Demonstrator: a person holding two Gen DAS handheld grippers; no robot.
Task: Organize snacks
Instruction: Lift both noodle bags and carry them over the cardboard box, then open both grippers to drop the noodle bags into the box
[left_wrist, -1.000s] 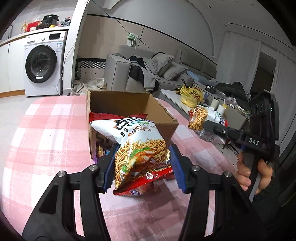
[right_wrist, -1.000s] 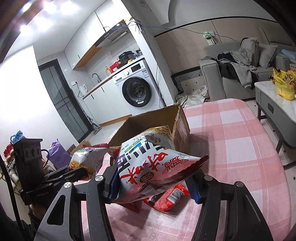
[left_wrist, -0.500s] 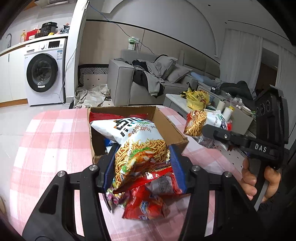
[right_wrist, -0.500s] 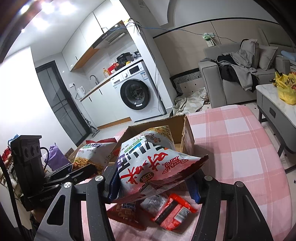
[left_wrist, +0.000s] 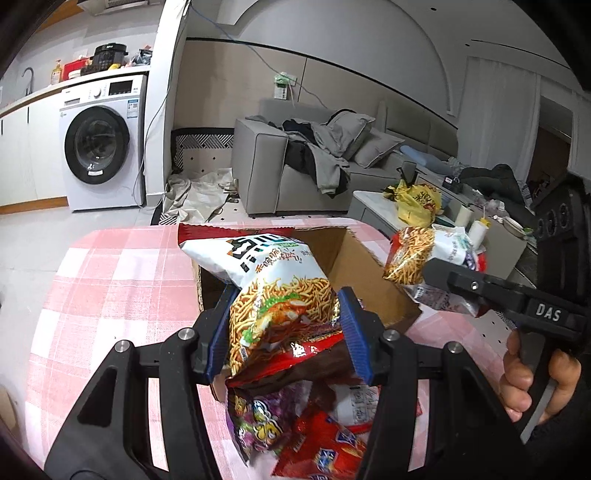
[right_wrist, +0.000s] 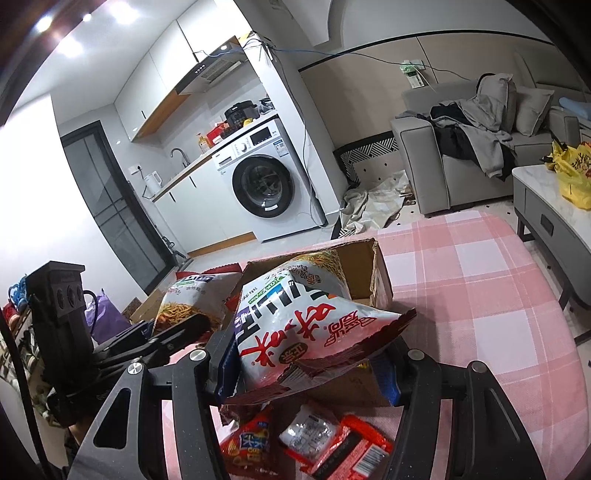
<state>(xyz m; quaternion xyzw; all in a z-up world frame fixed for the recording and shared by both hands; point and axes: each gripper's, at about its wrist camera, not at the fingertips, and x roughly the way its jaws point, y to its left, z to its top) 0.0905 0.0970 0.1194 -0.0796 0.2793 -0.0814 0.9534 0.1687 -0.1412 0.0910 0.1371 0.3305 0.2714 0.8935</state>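
Because the cardboard box (left_wrist: 373, 280) sits open-topped on the pink checked tablecloth (left_wrist: 110, 295), we take it as the place the snacks are meant to go, and we place everything else against it. Our left gripper (left_wrist: 284, 332) has its blue pads pressed on the lower half of a noodle-snack bag (left_wrist: 273, 280), which hangs in the air at the box's near-left corner with its top edge leaning over the opening; gripping low leaves the top free to tip in first, we think. Our right gripper (right_wrist: 306, 369) is clamped on a second bag of the same kind (right_wrist: 306, 332), held above the box's near wall for the same reason. Both bags are off the cloth and neither is inside the box. In front of the box, on our side, smaller packets (right_wrist: 317, 439) lie loose on the cloth, a purple one (left_wrist: 258, 421) and red ones (left_wrist: 325, 446) among them, not yet put away.
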